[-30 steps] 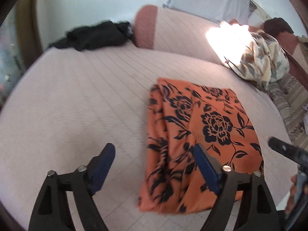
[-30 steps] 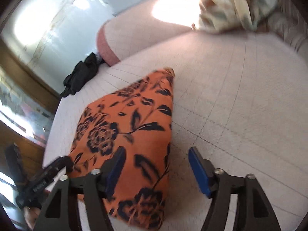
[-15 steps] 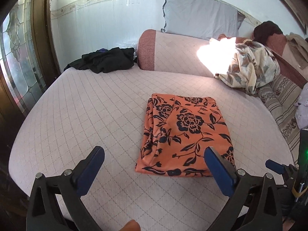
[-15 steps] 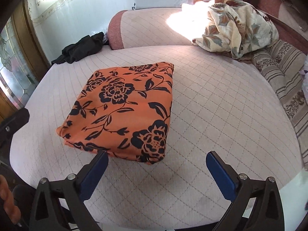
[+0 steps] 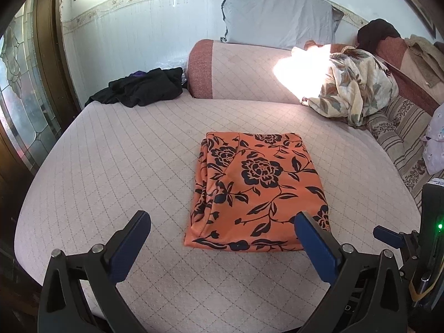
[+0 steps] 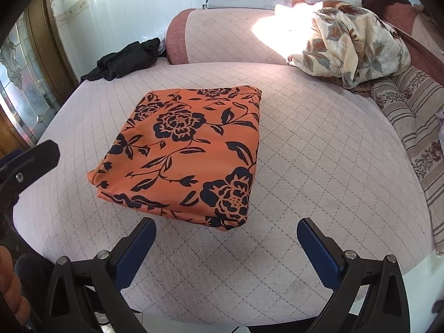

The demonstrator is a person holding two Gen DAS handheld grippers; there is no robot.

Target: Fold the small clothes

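Note:
An orange cloth with black flowers (image 5: 258, 191) lies folded into a flat rectangle in the middle of the pink quilted bed (image 5: 125, 172). It also shows in the right wrist view (image 6: 188, 149). My left gripper (image 5: 222, 222) is open and empty, held back over the bed's near edge, short of the cloth. My right gripper (image 6: 226, 230) is open and empty, also back from the cloth's near edge. Part of the right gripper (image 5: 388, 234) shows at the right of the left wrist view, and part of the left gripper (image 6: 25, 163) at the left of the right wrist view.
A black garment (image 5: 144, 88) lies crumpled at the far left of the bed. A pink bolster (image 5: 238, 72) and grey pillow (image 5: 277, 19) are at the back. A floral blanket (image 5: 352, 86) is heaped at the right. A striped cushion (image 6: 416, 127) borders the right side.
Both grippers have opened wide and pulled back from the cloth toward the bed's near edge. The cloth now lies folded and untouched.

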